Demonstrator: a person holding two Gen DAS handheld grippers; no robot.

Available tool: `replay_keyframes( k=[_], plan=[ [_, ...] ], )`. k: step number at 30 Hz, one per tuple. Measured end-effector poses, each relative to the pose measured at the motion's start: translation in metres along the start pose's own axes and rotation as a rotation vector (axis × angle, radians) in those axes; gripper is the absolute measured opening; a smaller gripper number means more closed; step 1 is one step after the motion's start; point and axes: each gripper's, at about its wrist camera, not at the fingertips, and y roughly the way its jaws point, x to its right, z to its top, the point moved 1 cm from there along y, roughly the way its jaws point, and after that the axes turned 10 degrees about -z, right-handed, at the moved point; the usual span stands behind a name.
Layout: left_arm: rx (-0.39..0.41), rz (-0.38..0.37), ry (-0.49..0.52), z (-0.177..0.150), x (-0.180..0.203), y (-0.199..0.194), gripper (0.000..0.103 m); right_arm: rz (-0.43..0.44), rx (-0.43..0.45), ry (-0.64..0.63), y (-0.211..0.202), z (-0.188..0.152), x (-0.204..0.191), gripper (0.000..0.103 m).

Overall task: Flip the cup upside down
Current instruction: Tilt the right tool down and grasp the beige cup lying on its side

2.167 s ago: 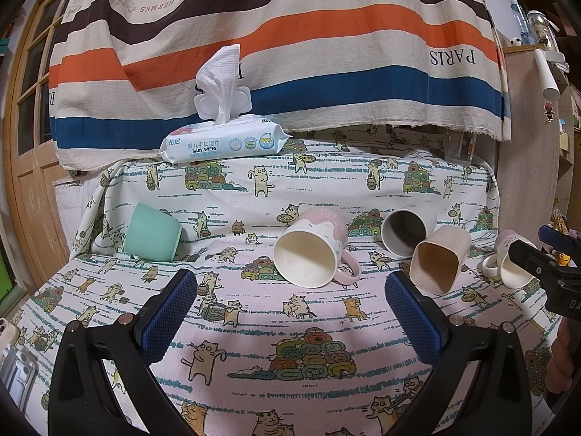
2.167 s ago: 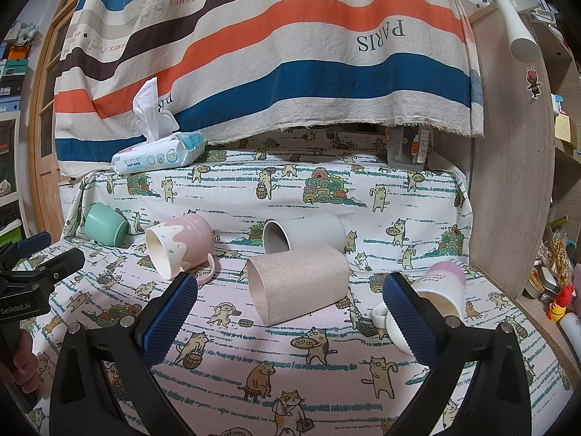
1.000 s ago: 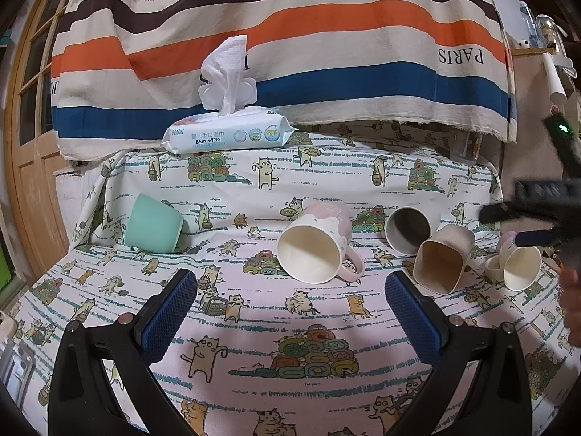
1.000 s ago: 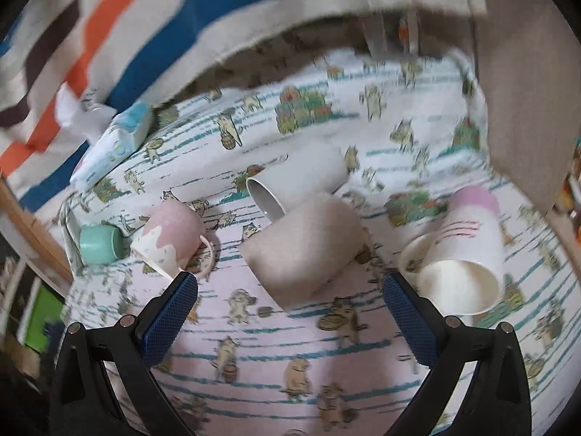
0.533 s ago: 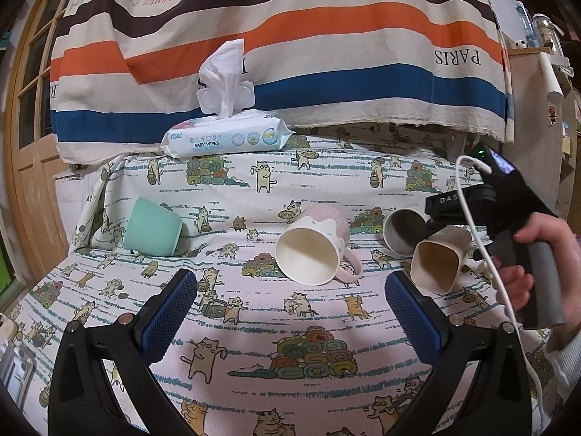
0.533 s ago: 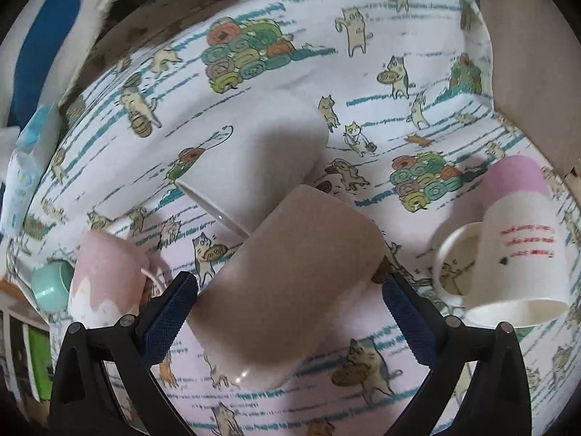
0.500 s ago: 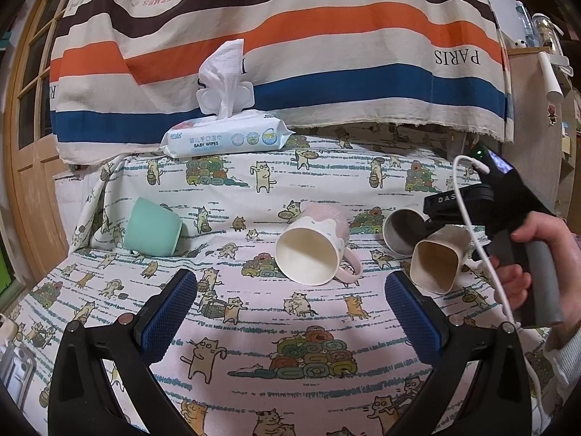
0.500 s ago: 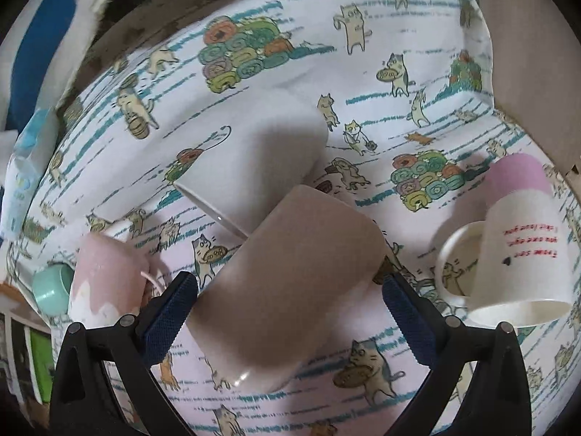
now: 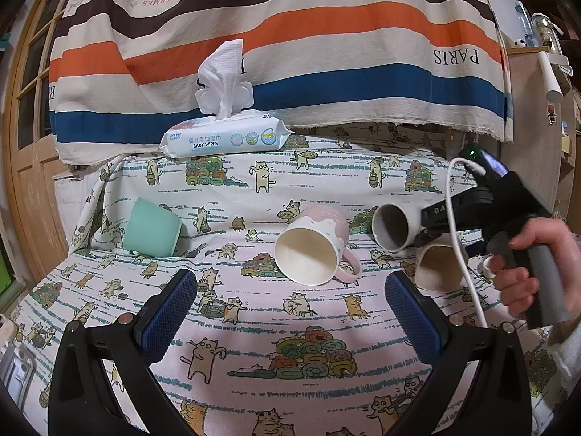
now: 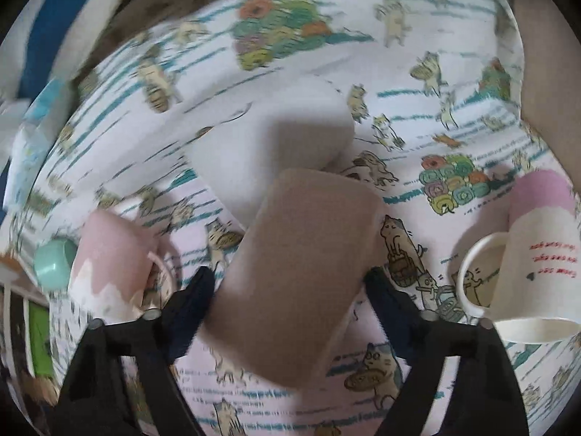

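Observation:
A beige square cup (image 10: pixel 297 265) lies on its side on the cat-print cloth; its mouth shows in the left wrist view (image 9: pixel 437 269). My right gripper (image 10: pixel 290 290) comes down over it with a finger close against each side; I cannot tell whether the pads touch. The right gripper body (image 9: pixel 483 210) also shows in the left wrist view above the cup. My left gripper (image 9: pixel 290 309) is open and empty over the cloth, in front of a pink mug (image 9: pixel 312 250) lying on its side.
A grey cup (image 9: pixel 390 227) lies just behind the beige one. A white and pink mug (image 10: pixel 533 254) lies to its right. A mint cup (image 9: pixel 152 227) lies at the left. A baby wipes pack (image 9: pixel 225 138) sits on the raised back ledge under a striped cloth (image 9: pixel 290 36).
My right gripper has dropped toward the beige cup and its fingers have narrowed from wide open to close beside the cup. The left gripper has stayed still.

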Motion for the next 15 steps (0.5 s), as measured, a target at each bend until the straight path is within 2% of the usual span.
replay_keyframes(
  k=[3,6,15],
  plan=[
    [0.0,0.0,-0.002,0.0,0.0,0.0,0.103,0.0,0.01,-0.064,-0.011,-0.007,-0.003,0.073],
    [-0.001,0.0,-0.003,0.0,-0.001,0.0,0.103,0.01,0.011,-0.107,-0.017,-0.015,-0.003,0.073],
    [-0.001,0.0,-0.002,0.0,-0.001,0.0,0.103,0.11,-0.005,-0.221,-0.039,-0.054,-0.004,0.073]
  ],
)
